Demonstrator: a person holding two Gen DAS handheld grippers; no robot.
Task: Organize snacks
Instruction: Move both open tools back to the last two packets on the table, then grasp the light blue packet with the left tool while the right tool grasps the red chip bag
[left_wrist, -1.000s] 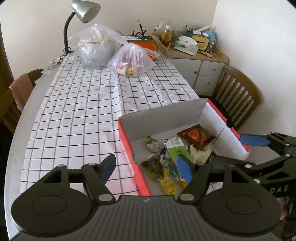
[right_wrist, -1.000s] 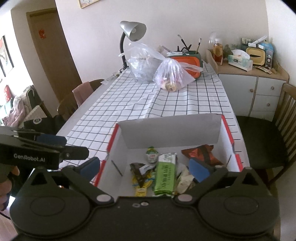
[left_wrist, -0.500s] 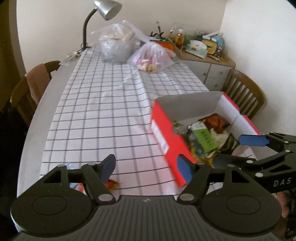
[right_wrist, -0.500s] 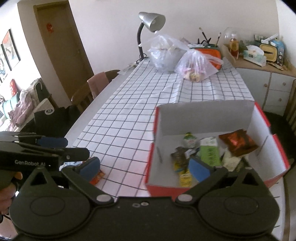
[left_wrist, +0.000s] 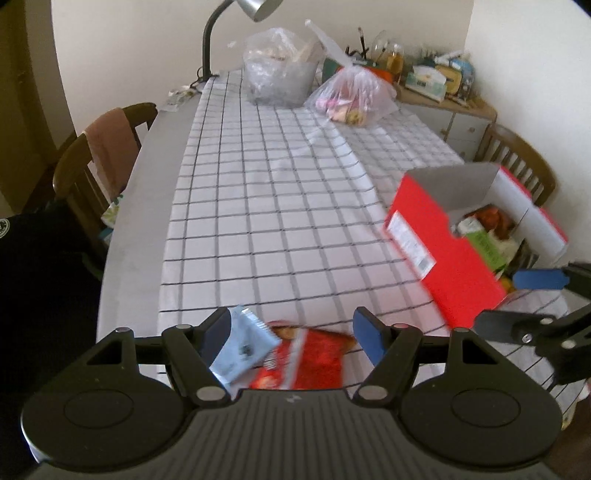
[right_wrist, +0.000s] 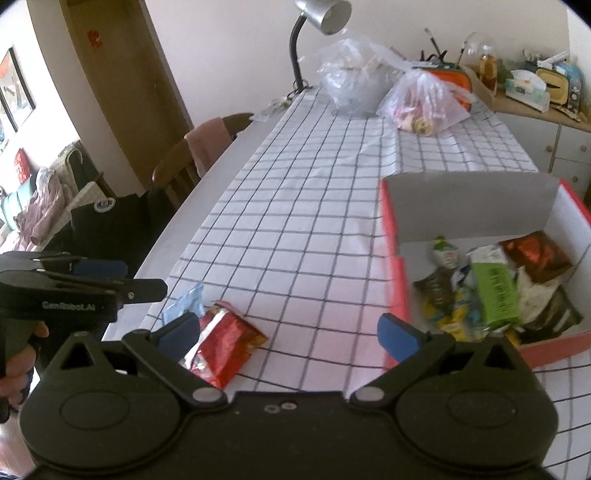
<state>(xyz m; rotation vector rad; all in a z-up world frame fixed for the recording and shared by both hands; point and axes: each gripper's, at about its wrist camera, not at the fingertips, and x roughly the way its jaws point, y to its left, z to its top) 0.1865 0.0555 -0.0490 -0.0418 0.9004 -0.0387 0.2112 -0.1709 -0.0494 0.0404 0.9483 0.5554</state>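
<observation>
Red foil snack packet (right_wrist: 225, 343) lies flat on the checked cloth, partly overlapped by a pale blue sachet (left_wrist: 243, 350). Red open-top cardboard box (right_wrist: 480, 206) stands to the right, holding a green packet (right_wrist: 496, 291) among mixed wrappers.

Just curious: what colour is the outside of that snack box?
Red; the box shows it best in the left wrist view.

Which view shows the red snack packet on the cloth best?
The right wrist view: the red snack packet lies sharp and almost whole beside the red box. In the left wrist view it is blurred and partly covered by the pale blue packet.
</observation>
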